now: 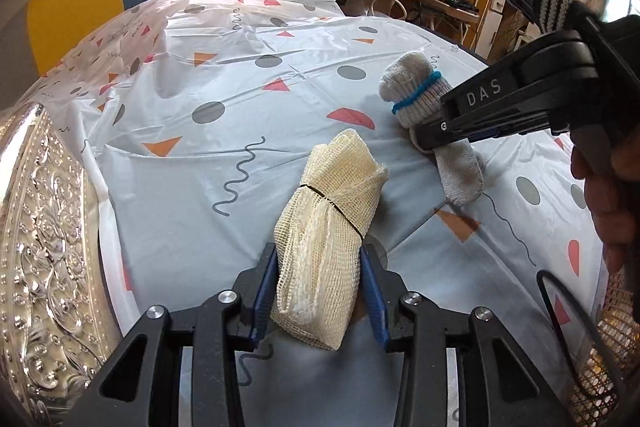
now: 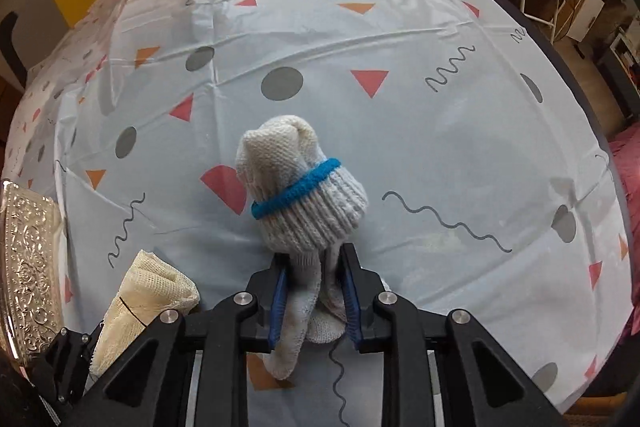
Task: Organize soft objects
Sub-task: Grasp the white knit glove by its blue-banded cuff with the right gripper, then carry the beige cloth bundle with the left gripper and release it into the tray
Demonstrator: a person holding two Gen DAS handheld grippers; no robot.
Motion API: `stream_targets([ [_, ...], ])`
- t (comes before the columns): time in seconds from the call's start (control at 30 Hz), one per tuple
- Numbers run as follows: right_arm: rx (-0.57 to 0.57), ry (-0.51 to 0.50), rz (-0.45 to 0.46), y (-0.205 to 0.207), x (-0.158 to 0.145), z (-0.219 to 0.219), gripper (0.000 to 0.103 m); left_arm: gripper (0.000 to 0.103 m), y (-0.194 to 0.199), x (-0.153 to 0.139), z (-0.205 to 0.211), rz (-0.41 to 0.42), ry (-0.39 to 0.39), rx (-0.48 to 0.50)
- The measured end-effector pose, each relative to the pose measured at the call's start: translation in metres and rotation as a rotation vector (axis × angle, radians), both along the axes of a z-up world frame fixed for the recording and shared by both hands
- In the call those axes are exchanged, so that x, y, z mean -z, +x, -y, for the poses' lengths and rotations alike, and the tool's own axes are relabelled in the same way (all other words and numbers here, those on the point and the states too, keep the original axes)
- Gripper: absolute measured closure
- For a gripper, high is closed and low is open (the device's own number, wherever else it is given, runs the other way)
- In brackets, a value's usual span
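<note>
1. The left hand-held gripper (image 1: 320,287) is narrowed partway, its blue-padded fingers (image 1: 266,291) clamped on both sides of a cream mesh cloth roll (image 1: 328,227) tied with a thin black band.
2. The right hand-held gripper (image 2: 314,291) is closed tightly, pinching the lower part of a bundled white knit glove (image 2: 308,199) with a blue-edged cuff.
3. Both bundles sit low over the table (image 2: 440,131), which wears a pale plastic cover printed with dots, triangles and squiggles.
4. An embossed silver tray (image 1: 44,247) lies at the left edge.
</note>
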State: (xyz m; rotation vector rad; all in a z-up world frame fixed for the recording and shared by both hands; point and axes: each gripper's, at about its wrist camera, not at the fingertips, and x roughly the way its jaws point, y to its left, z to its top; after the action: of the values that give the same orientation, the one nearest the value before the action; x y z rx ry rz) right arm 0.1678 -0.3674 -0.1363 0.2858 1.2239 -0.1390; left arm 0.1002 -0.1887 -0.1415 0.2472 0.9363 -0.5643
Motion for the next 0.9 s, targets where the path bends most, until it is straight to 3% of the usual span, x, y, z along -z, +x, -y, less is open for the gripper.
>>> stream_targets([
  [0.43, -0.037, -0.029, 0.054, -0.006, 0.006, -0.002, 0.077, 0.07, 0.016, -0.012, 0.001, -0.079, 0.043, -0.064],
  [0.9, -0.11, -0.166, 0.063, -0.005, 0.0, -0.023, 0.077, 0.07, 0.046, -0.093, -0.01, 0.025, -0.027, -0.137],
])
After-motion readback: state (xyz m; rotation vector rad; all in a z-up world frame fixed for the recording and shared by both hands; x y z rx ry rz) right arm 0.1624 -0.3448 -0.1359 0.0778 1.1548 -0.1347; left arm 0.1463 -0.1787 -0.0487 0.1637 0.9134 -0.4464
